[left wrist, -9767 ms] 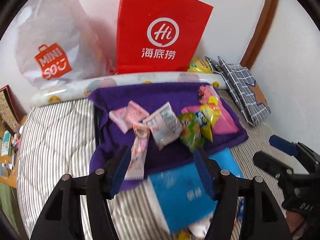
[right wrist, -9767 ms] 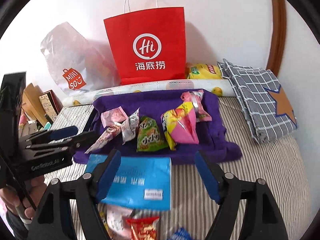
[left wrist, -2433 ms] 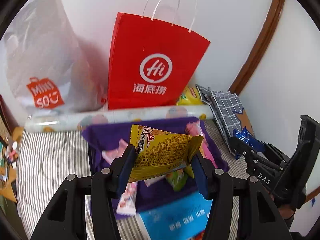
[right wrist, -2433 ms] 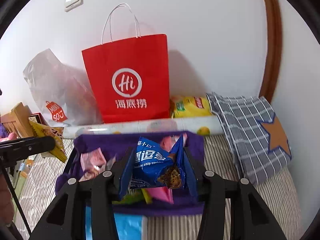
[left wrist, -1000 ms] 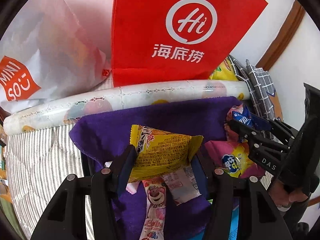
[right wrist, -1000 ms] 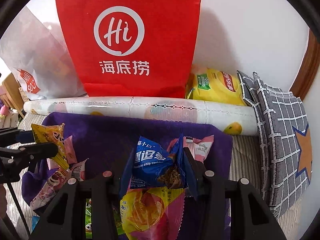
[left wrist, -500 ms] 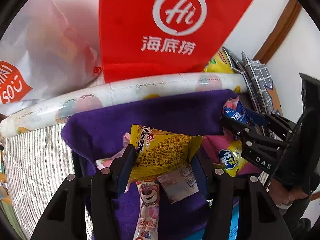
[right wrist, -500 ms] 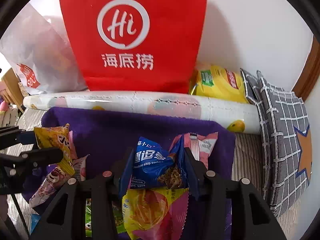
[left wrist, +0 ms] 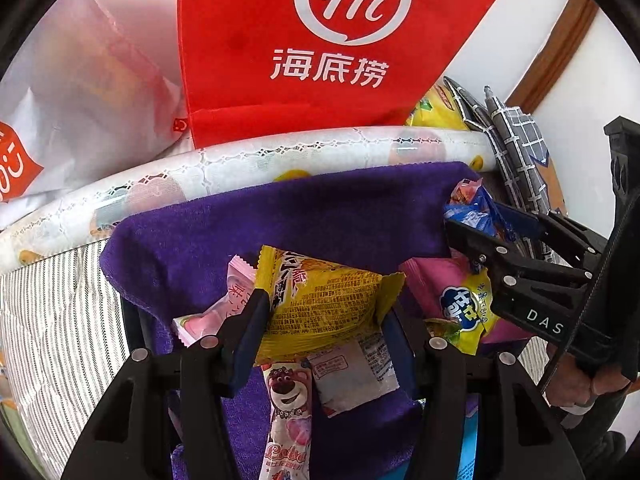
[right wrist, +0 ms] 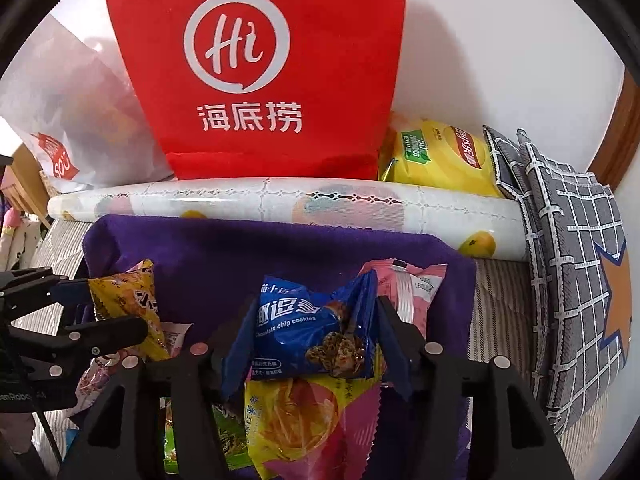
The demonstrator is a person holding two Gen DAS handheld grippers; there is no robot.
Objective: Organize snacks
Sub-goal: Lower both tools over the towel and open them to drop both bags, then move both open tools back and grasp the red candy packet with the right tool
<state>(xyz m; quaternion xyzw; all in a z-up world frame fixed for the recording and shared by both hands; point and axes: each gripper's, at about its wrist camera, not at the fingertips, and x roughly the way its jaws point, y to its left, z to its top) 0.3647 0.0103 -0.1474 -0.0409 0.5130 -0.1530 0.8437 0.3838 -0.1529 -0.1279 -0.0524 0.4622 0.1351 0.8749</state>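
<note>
Item 1, left gripper [left wrist: 324,316]: it is clamping a yellow snack packet [left wrist: 320,300] by its lower half, jaws closed to the packet's width, top edge of the packet standing up ahead of the fingertips. Directly beneath the claw a purple towel [left wrist: 280,220] is lying, carrying a bear-print pink stick packet [left wrist: 288,408] and a white sachet [left wrist: 356,372] just under the fingers, and a pink wrapper [left wrist: 224,304] just outside the left finger.

Item 2, right gripper [right wrist: 312,344]: it is pinching a blue chocolate chip cookie packet [right wrist: 308,328] across its middle, jaws narrowed onto the crumpled foil. Below and toward the camera from this claw a yellow-and-pink packet [right wrist: 304,420] is lying on the towel; a pink packet [right wrist: 412,284] is lying ahead and just right of the fingertips; a green packet [right wrist: 228,436] is showing under the left finger.

Item 3, surroundings beyond both claws: a patterned roll [right wrist: 280,200] is bordering the towel's far edge, with a red paper bag [right wrist: 260,68] standing behind it, a yellow chip bag [right wrist: 436,156] to its right and a grey checked cloth [right wrist: 568,240] further right.

Step in hand, as judged: both claws are carrying one snack each over the towel, where snacks are being gathered; whether the two are hanging clear or touching the packets below cannot be told.

Next move, as judged: each claw is needing a bare purple patch ahead of its fingertips, a lowering until the packet is resting flat, then a widening of the jaws, taking care not to drag neighbouring packets along.
</note>
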